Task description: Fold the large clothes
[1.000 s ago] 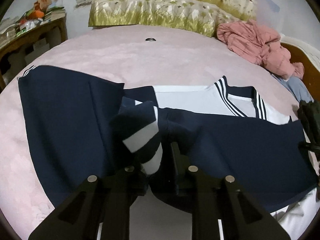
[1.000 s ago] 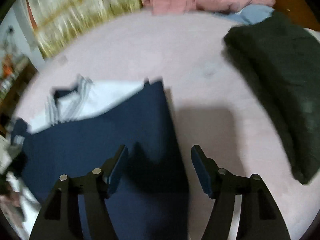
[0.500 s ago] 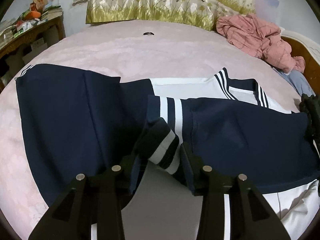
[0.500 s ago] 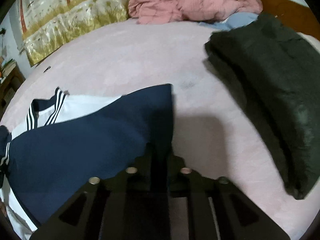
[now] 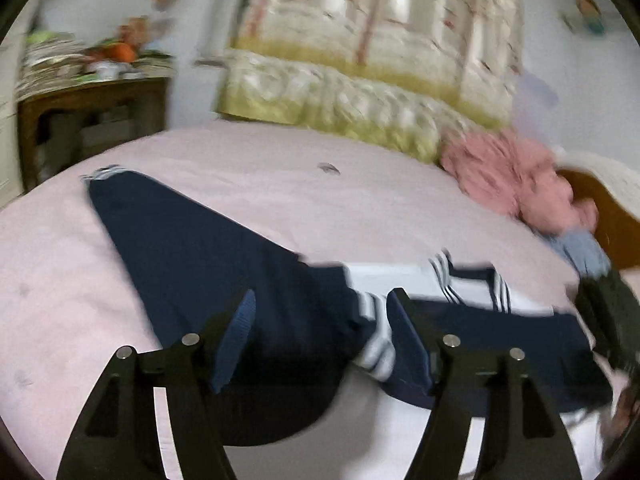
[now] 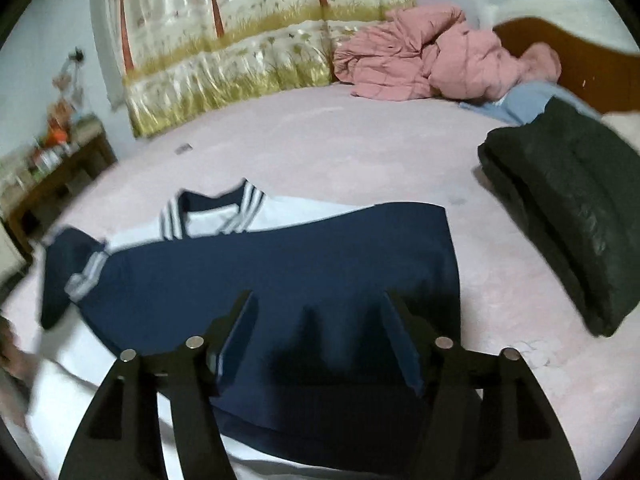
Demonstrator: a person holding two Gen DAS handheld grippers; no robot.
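Observation:
A navy and white jacket [image 6: 280,264] lies flat on the pink bed [image 6: 340,148], its striped collar [image 6: 216,216] toward the far side. One navy sleeve is folded across the white body. Its striped cuff [image 5: 376,344] rests on the cloth beside the right finger of my left gripper [image 5: 322,332]. That gripper's jaws are opening and press on nothing. The other sleeve [image 5: 180,248] stretches out to the far left. My right gripper [image 6: 322,332] hovers over the folded sleeve's shoulder end, its jaws also opening, with nothing pinched between them.
A folded dark green garment [image 6: 568,216] lies on the bed to the right. A crumpled pink garment [image 6: 440,60] and a blue cloth [image 6: 516,104] sit by the wooden headboard [image 6: 580,60]. A cluttered wooden side table [image 5: 92,120] stands at the left.
Both grippers let go of the navy sleeve, the left of the striped cuff and the right of the shoulder edge. Both opened and pulled up and back. The sleeve now lies across the body.

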